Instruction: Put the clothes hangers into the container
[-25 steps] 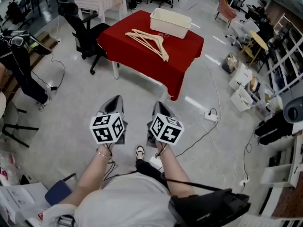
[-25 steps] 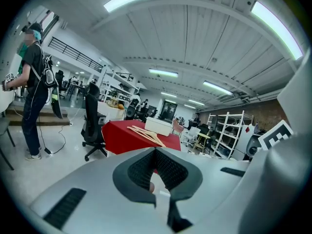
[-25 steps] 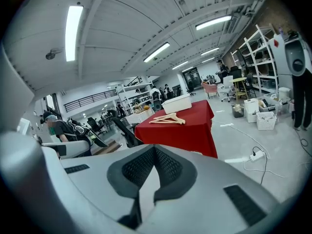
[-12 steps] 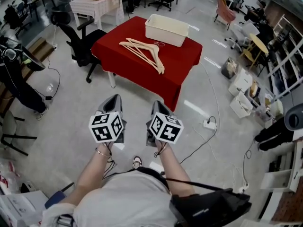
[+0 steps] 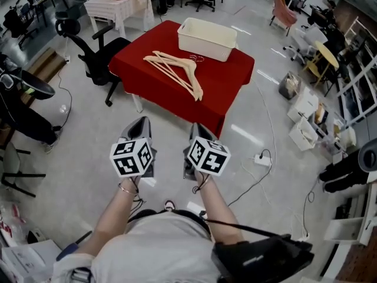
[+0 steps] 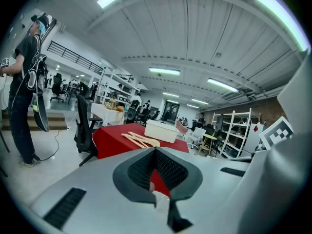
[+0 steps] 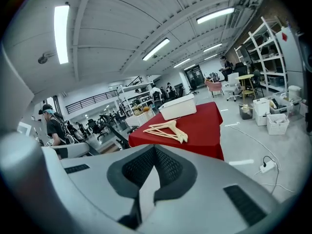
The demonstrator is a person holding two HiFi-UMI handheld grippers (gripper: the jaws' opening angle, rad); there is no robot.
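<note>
Both jaws are pinched shut on nothing: left gripper [image 5: 143, 123] and right gripper [image 5: 197, 128] sit side by side over the shiny grey floor [image 5: 76, 152], well short of the red-clothed table [image 5: 232, 78] (black office chair [image 5: 88, 43] at its left). The wooden hangers [image 5: 177, 71] lie stacked near the white container [image 5: 206, 43], hooks toward it. Their long axis runs diagonally, upper left to lower right in the head view.
</note>
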